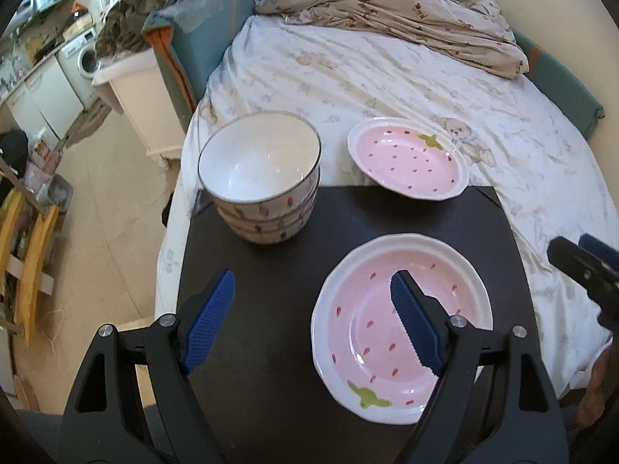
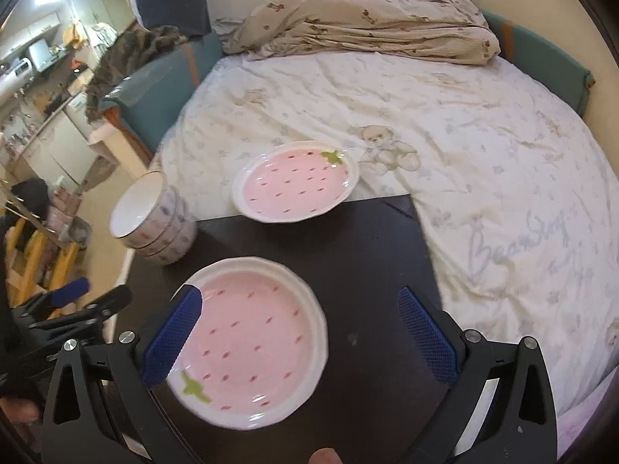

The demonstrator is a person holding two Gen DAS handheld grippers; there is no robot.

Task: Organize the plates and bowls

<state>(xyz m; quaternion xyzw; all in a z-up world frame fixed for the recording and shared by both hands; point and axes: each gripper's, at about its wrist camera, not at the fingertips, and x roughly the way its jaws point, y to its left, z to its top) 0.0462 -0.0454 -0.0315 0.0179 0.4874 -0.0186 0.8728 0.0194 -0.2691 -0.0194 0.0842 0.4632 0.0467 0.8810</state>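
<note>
Dark worktop (image 1: 278,332) set against foot of bed (image 1: 387,73). Bed covered by pale sheet (image 2: 483,162) printed with teddy bear (image 2: 383,147) and faint script. Crumpled beige quilt (image 1: 390,4) heaped at far end of bed. Teal frame (image 1: 557,85) seen along bed's edge. Camouflage-patterned cloth (image 1: 154,4) draped beyond left corner. White washing machine (image 1: 83,60) and cabinets (image 1: 46,96) seen at far left. Yellow wooden frame (image 1: 31,255) standing on pale floor (image 1: 112,208).

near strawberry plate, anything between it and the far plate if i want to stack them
Nothing visible. Only bare dark table lies between the near plate and the far plate. The bowl stack stands off to the left, clear of that path.
</note>
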